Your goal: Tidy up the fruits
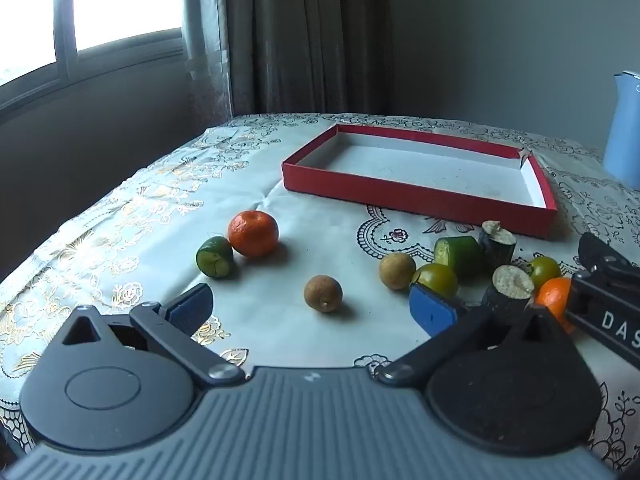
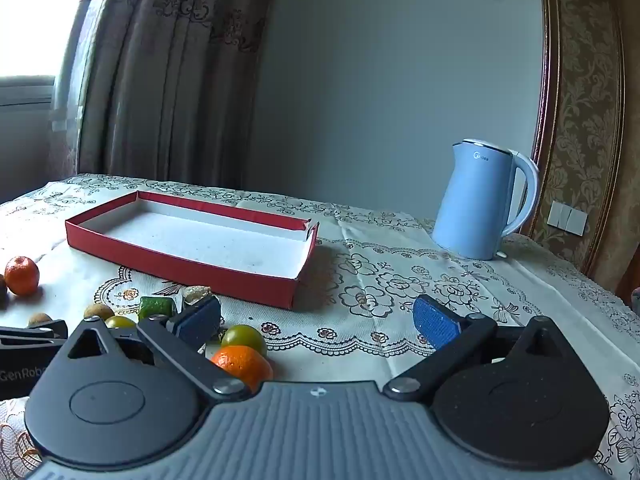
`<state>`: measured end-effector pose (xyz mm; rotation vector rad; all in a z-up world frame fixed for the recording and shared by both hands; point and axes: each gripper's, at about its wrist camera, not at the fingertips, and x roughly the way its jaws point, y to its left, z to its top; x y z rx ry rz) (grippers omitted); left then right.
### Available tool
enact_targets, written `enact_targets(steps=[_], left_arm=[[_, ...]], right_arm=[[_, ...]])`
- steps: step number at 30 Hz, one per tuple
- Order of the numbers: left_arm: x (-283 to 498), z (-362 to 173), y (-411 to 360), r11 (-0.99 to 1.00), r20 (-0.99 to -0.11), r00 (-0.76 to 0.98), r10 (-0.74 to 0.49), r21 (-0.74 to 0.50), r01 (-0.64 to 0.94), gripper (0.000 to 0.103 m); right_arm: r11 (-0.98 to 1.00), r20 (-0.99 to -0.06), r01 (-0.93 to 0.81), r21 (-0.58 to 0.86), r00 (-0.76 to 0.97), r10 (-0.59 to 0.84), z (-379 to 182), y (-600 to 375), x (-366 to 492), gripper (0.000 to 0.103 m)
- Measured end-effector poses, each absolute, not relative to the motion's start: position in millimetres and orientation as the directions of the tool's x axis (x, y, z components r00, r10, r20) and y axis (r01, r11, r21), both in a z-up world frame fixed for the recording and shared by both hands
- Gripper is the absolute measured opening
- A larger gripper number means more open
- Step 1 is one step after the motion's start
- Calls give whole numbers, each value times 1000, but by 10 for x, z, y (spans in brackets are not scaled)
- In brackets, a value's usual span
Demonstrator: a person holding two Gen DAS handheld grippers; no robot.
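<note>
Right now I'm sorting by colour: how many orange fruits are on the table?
2: one orange fruit beside the green fruit at left, another behind the right hand-held gripper. More may be hidden.

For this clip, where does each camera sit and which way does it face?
Left wrist view: on the left tongs, angled down across the table at the loose fruit and red tray; own open blue pads show, plus part of the right tongs at the right edge.
Right wrist view: on the right tongs, facing the tray's right end and blue kettle; own open pads show.
Shared: tray, kettle, tablecloth, the left orange.
</note>
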<state>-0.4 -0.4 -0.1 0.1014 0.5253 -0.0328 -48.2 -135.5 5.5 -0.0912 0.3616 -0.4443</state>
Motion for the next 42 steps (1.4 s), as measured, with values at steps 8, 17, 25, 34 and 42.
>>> enact_targets(steps=[8, 17, 25, 34, 42], left_arm=[[87, -70, 84, 997, -546, 837, -12, 61, 54, 103], [186, -164, 253, 999, -564, 825, -34, -2, 40, 103], [243, -226, 279, 998, -579, 813, -64, -25, 61, 103], [308, -348, 237, 997, -595, 803, -39, 29, 70, 103], [303, -342, 219, 996, -590, 807, -38, 43, 78, 103]], right_arm=[[907, -308, 403, -120, 854, -420, 44, -1456, -524, 103], [945, -299, 327, 16, 903, -308, -2, -1762, -684, 103], [966, -322, 243, 93, 925, -201, -115, -1977, -718, 103], [965, -285, 239, 110, 937, -200, -150, -2013, -743, 103], [965, -263, 240, 104, 943, -206, -160, -2027, -755, 103]])
